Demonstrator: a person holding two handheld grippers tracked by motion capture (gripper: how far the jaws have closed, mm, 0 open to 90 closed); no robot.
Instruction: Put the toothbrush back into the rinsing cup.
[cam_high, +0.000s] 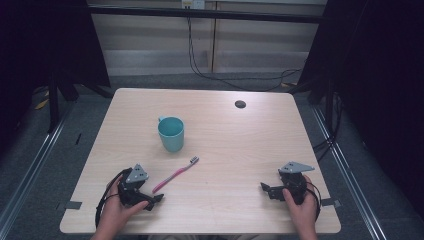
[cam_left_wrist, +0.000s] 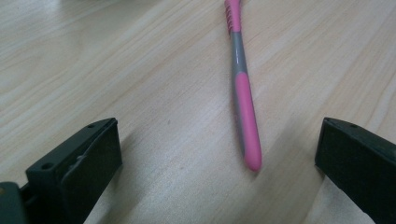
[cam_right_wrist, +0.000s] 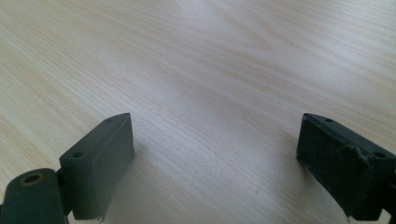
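With my left gripper (cam_left_wrist: 219, 154) spread wide around the pink toothbrush (cam_left_wrist: 246, 112) lying flat on the surface (cam_high: 235, 150) and my right gripper (cam_right_wrist: 215, 158) released over bare wood, the low handle could, I suspect, skid away toward the teal cup (cam_high: 171, 133).

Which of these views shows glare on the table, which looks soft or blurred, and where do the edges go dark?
High view: dark at both sides, table evenly lit, cup and toothbrush fairly sharp. Left gripper view: toothbrush clear near its handle end, softer towards the top. Right gripper view: pale glare on the wood at top, black pads slightly soft.
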